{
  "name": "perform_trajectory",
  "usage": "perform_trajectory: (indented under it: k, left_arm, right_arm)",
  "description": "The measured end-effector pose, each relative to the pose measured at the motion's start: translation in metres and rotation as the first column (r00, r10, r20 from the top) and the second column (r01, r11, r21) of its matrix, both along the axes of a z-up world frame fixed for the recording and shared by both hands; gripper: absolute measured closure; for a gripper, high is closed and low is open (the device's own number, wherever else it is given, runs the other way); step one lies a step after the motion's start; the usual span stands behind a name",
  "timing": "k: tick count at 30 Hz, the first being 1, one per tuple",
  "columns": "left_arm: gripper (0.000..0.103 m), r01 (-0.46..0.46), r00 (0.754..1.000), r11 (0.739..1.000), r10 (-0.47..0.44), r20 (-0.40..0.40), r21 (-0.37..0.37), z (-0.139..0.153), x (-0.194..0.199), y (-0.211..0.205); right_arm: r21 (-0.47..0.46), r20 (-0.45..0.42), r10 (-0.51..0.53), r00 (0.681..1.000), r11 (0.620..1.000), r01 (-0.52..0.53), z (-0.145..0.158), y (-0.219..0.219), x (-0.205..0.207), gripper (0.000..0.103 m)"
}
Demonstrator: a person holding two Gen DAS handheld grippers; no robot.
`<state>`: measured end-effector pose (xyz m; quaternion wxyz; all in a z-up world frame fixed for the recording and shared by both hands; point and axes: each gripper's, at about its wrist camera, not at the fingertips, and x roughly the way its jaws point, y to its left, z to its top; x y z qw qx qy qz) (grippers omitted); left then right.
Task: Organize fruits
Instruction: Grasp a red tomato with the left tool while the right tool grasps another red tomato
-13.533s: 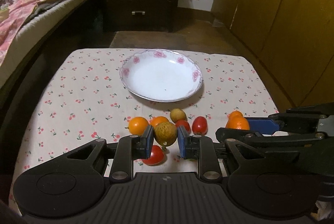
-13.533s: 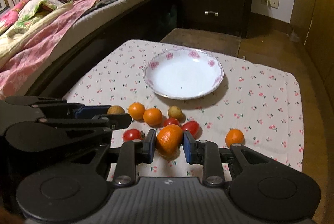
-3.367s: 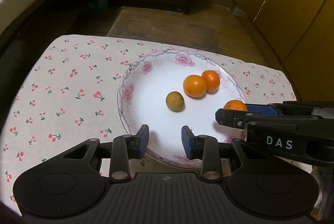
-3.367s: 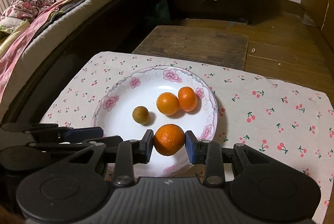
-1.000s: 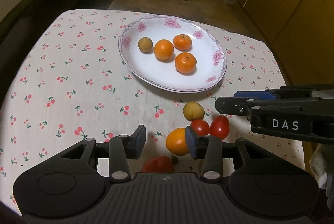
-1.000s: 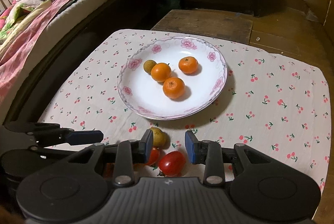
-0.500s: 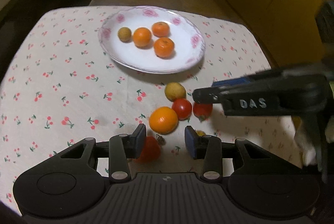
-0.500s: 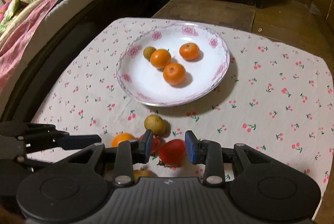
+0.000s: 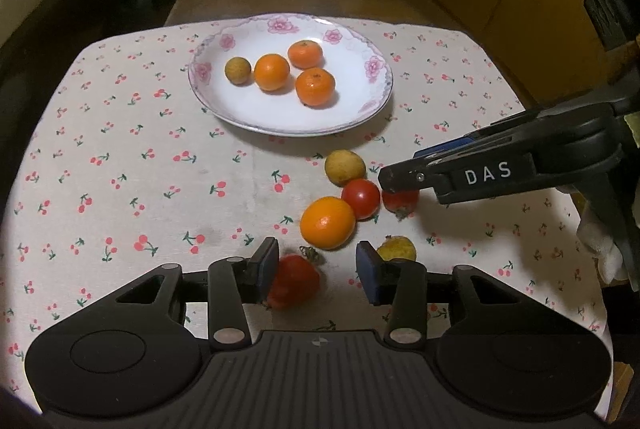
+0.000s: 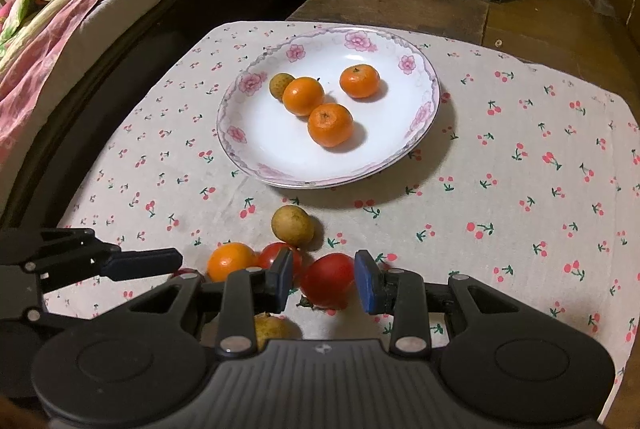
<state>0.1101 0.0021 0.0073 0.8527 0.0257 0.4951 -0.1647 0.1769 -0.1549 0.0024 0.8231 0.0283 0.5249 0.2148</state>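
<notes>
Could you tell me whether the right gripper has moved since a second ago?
Yes. The right gripper has drawn back from the plate and now brackets a red tomato that lay below its fingers before.

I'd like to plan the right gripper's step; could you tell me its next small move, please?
Probably close the right gripper on the red tomato: its jaws stand open on either side of it, on the cloth, while the plate holds only four fruits.

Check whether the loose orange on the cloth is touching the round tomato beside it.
Touching. In the left wrist view the orange and the tomato press together with no cloth visible between them.
</notes>
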Motion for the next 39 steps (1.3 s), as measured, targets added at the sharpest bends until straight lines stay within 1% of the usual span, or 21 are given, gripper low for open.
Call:
perform_trajectory:
  k: [4,13,14,16,17,20,24,30,34,36,39]
  left_arm:
    - [0.048,0.006,1.000,1.000,-0.006,-0.013,0.018,-0.003,-0.001,-0.001]
    - [0.048,0.022,0.999,0.999,-0.021,-0.026,0.032,-0.011,0.000,-0.004]
    - [0.049,0.025,0.999,0.999,-0.024,-0.027,0.034,-0.012,0.000,-0.005]
    - [0.057,0.025,0.999,0.999,-0.023,-0.025,0.047,-0.015,0.000,-0.006]
    - [0.059,0.025,0.999,0.998,-0.023,-0.027,0.051,-0.016,0.001,-0.006]
    - [0.060,0.021,0.999,0.998,-0.019,-0.041,0.051,-0.019,0.002,-0.005]
    - [0.062,0.030,0.999,0.998,-0.028,-0.038,0.058,-0.020,0.001,-0.008]
    - [0.063,0.032,0.999,0.998,-0.030,-0.037,0.062,-0.020,0.000,-0.009]
    - [0.062,0.036,0.998,0.998,-0.034,-0.046,0.051,-0.019,0.000,-0.009]
    - [0.061,0.047,0.998,0.998,-0.045,-0.046,0.045,-0.018,0.000,-0.009]
    - [0.060,0.056,0.998,0.998,-0.054,-0.041,0.037,-0.016,-0.002,-0.008]
  right_arm:
    - [-0.004,-0.005,-0.007,1.000,1.000,0.007,-0.005,0.002,-0.001,0.063]
    - [-0.002,-0.020,-0.016,1.000,1.000,0.016,-0.007,-0.001,0.001,0.063]
    - [-0.001,-0.019,-0.022,1.000,1.000,0.022,-0.006,-0.002,0.002,0.063]
    - [0.006,-0.013,-0.037,0.999,0.999,0.037,-0.003,-0.006,0.003,0.063]
    - [0.010,-0.013,-0.041,0.999,0.999,0.041,-0.001,-0.008,0.004,0.063]
    - [0.015,-0.020,-0.040,0.999,0.999,0.041,-0.002,-0.009,0.003,0.063]
    - [0.011,-0.023,-0.022,1.000,1.000,0.022,-0.004,-0.004,0.000,0.063]
    - [-0.009,-0.030,0.005,1.000,1.000,-0.005,-0.011,0.002,-0.002,0.063]
    - [-0.048,-0.017,0.027,0.999,0.998,-0.028,-0.014,0.007,-0.005,0.064]
    - [-0.050,-0.006,0.035,0.999,0.998,-0.035,-0.014,0.009,-0.006,0.067]
    - [-0.046,-0.004,0.038,0.999,0.998,-0.038,-0.015,0.008,-0.006,0.067]
